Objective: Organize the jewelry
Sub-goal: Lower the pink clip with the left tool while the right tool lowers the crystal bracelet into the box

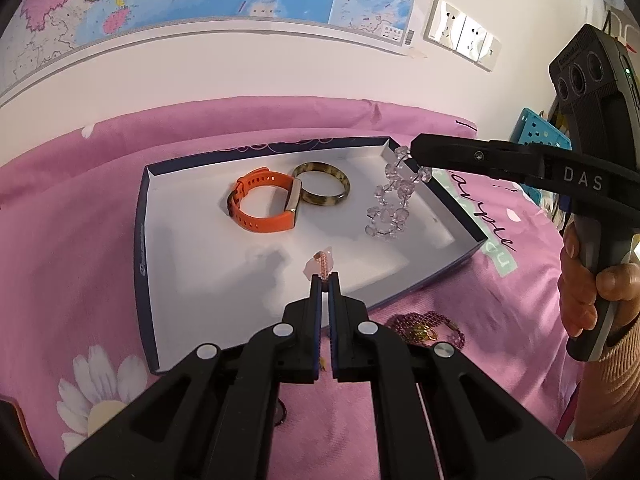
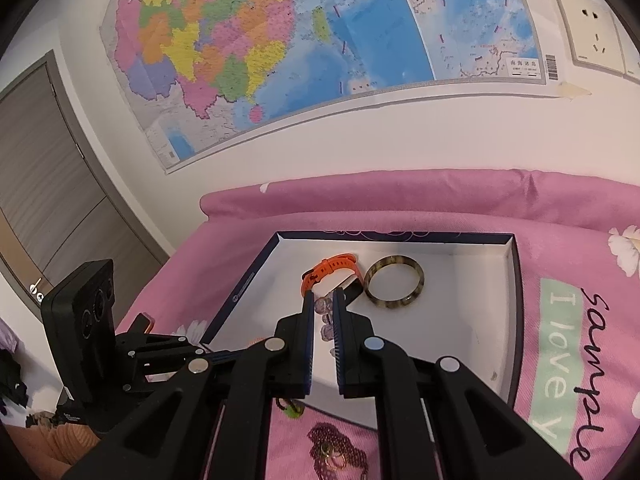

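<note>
Left claw (image 1: 325,278) pinched on pink beads (image 1: 322,265), lower centre. Right claw (image 1: 416,160) clamping clear bracelet (image 1: 390,200), dangling over box (image 1: 168,280), right.

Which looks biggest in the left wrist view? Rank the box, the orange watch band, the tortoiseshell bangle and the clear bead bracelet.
1. White-lined box, by far.
2. Orange watch band.
3. Clear bead bracelet and tortoiseshell bangle: too close to rank; the bracelet hangs stretched from the right hand-held gripper, nearer the camera.

Two wrist views, shared tray (image 1: 149,240)
</note>
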Demonstrator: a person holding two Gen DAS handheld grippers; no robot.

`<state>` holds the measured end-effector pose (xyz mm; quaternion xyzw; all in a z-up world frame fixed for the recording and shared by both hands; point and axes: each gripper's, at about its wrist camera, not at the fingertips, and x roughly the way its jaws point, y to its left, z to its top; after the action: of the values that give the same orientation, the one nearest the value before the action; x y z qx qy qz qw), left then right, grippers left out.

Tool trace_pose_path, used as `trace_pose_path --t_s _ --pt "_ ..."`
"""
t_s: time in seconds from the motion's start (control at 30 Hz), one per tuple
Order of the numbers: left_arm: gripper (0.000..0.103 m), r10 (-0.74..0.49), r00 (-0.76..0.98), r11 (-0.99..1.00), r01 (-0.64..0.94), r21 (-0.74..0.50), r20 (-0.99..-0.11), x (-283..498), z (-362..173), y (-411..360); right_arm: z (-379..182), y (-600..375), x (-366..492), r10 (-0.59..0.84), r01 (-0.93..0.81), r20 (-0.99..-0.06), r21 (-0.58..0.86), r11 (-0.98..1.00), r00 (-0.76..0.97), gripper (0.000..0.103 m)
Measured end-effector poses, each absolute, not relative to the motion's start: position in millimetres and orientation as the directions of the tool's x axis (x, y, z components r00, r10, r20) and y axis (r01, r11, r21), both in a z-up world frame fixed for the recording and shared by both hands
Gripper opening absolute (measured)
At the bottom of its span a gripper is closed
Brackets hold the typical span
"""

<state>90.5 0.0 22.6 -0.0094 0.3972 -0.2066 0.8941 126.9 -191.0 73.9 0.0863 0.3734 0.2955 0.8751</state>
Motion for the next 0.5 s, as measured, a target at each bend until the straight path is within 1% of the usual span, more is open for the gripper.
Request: trace_pose_path --t_s 0.5 --pt "0.004 -0.354 0.592 0.924 0.342 -0.172 -0.725 108 16 2 64 -177 148 0.588 -0.448 -0.612 0.387 0.806 0.529 0.007"
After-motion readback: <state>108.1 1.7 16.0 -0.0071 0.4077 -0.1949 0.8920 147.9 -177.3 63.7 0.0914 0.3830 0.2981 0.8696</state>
